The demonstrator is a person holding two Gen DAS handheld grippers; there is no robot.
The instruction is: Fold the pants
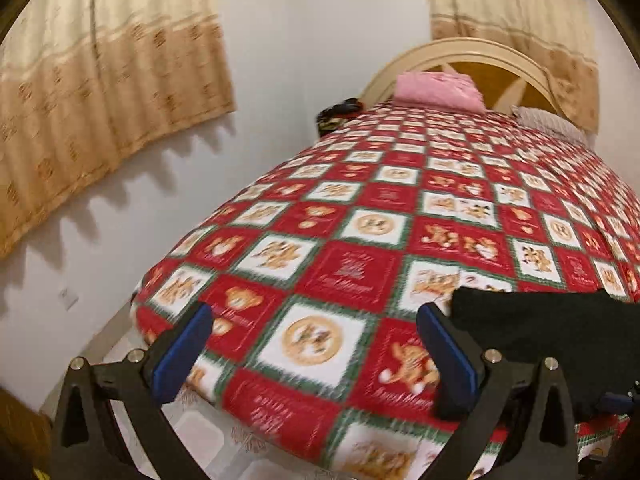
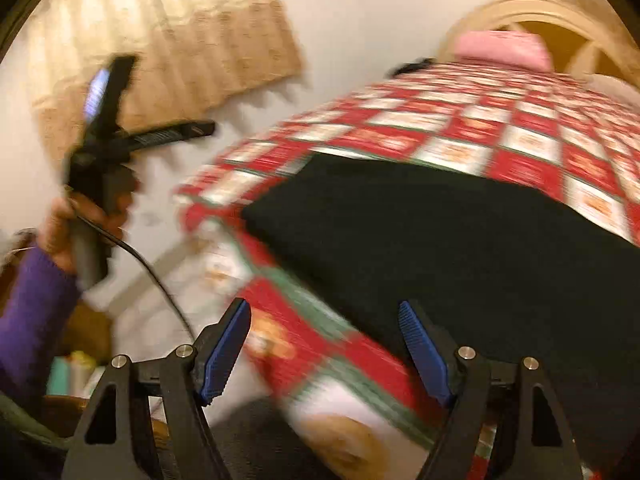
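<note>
Black pants (image 2: 460, 248) lie flat on the bed near its foot, as a broad dark slab in the right wrist view. In the left wrist view they (image 1: 552, 336) show at the lower right, behind the right finger. My left gripper (image 1: 316, 344) is open and empty above the bedspread, left of the pants. My right gripper (image 2: 324, 344) is open and empty over the bed's corner, its right finger (image 2: 424, 356) in front of the pants' near edge. The left gripper (image 2: 108, 120) also shows in the right wrist view, held up in a hand, jaws apart.
The bed carries a red, white and green checked bedspread (image 1: 360, 216). A pink pillow (image 1: 438, 90) and a grey pillow (image 1: 552, 124) lie by the cream headboard (image 1: 472, 50). Beige curtains (image 1: 100, 92) hang on the white wall left of the bed. A cable (image 2: 160, 276) trails from the left gripper.
</note>
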